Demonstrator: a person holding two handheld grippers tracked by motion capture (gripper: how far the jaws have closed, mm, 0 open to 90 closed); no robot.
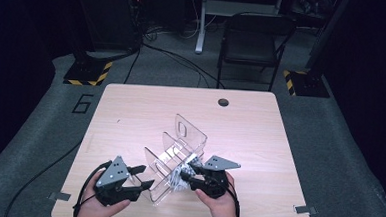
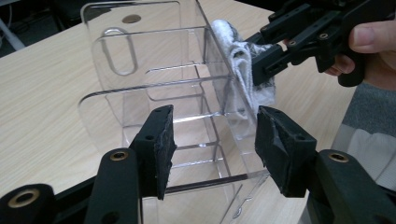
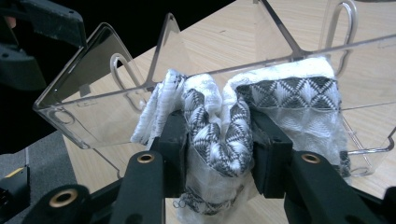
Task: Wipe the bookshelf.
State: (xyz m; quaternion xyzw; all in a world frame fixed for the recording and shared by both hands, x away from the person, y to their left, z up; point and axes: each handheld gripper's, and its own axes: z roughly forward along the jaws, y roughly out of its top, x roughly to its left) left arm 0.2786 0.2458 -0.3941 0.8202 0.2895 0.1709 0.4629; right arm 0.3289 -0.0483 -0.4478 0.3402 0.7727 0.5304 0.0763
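Two grippers working: right gripper (image 3: 217,144) is clamping the cloth (image 3: 219,135), wiping the acrylic organizer (image 1: 178,158); left gripper (image 2: 212,144) is sitting wide, gripping nothing. Next probably re-steadying the organizer.

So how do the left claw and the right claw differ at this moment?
The left claw is open, with nothing pressed between its pads, while the right claw is shut on the cloth. The left claw stands at the near end of the clear acrylic rack; the right claw presses the cloth against the rack's side. Both are black and hand-held.
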